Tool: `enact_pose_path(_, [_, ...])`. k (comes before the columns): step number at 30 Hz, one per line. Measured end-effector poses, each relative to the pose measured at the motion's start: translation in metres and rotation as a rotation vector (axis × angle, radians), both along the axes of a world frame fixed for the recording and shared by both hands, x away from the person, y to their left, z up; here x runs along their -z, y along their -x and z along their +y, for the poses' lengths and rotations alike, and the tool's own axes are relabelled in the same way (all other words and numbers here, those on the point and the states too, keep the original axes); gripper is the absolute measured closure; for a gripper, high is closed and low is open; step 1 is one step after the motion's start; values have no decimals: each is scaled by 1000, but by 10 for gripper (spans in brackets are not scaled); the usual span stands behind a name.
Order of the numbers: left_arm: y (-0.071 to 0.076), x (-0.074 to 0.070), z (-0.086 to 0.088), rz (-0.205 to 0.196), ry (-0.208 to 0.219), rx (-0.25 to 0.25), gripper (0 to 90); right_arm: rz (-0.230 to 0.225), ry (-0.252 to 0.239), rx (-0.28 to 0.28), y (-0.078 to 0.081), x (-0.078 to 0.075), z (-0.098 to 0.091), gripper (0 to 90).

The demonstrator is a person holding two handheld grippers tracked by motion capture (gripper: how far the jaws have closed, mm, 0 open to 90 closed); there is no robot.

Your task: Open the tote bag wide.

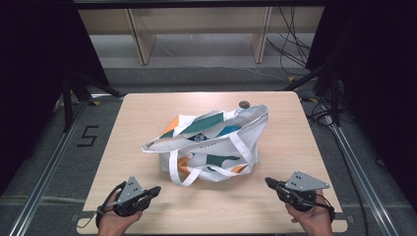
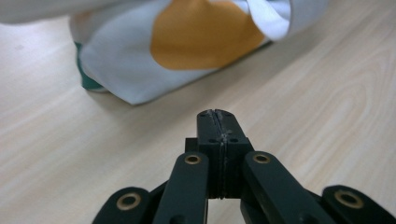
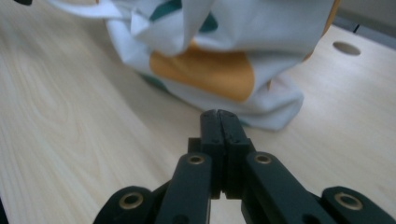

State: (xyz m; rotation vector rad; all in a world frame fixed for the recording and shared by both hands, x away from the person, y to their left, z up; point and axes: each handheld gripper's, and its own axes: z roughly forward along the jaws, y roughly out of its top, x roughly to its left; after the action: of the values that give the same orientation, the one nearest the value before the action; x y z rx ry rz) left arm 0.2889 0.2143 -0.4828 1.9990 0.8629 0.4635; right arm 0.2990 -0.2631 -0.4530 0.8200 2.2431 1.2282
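Cloth tote bag, slumped mid-table, both hand-held grippers clenched empty.

Item: white fabric bag with teal and orange patches, lying crumpled near the middle of the pale wooden table, its mouth gaping toward the left and its two long white straps trailing over the near side. Handling, as judged: light, soft and limp, not fragile; it will sag and fold wherever it is lifted, so the straps or the hemmed rim of the mouth look the surest places to pinch, ideally one on each side. Left hand-held gripper and right hand-held gripper: jaws pressed together on nothing, near the table's front edge, apart from the bag. A small dark round thing sits at the far edge.
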Motion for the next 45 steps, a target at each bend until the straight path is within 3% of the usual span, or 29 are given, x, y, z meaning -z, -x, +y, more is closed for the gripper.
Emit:
enact_pose_path(5, [-5, -14, 2, -11, 42, -1, 895, -70, -11, -30, -10, -28, 10, 900])
enact_pose_path(8, [-11, -30, 4, -42, 69, 1, 895, -95, -26, -36, -15, -47, 16, 900])
enact_pose_path(11, [-17, -50, 5, -85, 65, 9, 895, -138, -25, -55, -20, -68, 24, 900])
enact_pose_path(12, [-19, -55, 4, -84, 90, 5, 895, -158, -22, -58, -23, -74, 26, 900])
enact_pose_path(15, [-25, -64, 3, -111, 80, 16, 894, -182, -26, -62, -30, -86, 29, 900])
enact_pose_path(16, [-30, -73, 0, -108, 89, 10, 894, -207, -26, -66, -37, -99, 32, 900])
enact_pose_path(19, [-41, -85, -4, -128, 76, 22, 893, -241, -27, -67, -49, -117, 37, 900])
enact_pose_path(21, [-49, -93, -8, -131, 68, 24, 893, -237, -39, -69, -56, -125, 40, 900])
enact_pose_path(22, [-55, -95, -9, -155, 67, 36, 893, -233, -36, -71, -60, -129, 42, 900])
enact_pose_path(23, [-59, -98, -11, -154, 65, 28, 893, -250, -23, -79, -66, -133, 44, 900])
enact_pose_path(25, [-68, -100, -15, -140, 77, 28, 893, -217, -23, -75, -77, -139, 48, 900])
enact_pose_path(34, [-95, -104, -25, -101, 62, 30, 893, -158, 54, -38, -116, -137, 61, 900])
enact_pose_path(39, [-106, -94, -32, -67, 63, 36, 893, -125, 86, -28, -129, -126, 62, 898])
enact_pose_path(43, [-119, -87, -32, -56, 43, 0, 893, -110, 112, -17, -135, -118, 61, 898])
enact_pose_path(45, [-128, -83, -32, -70, 31, -9, 893, -94, 121, -6, -138, -115, 59, 898])
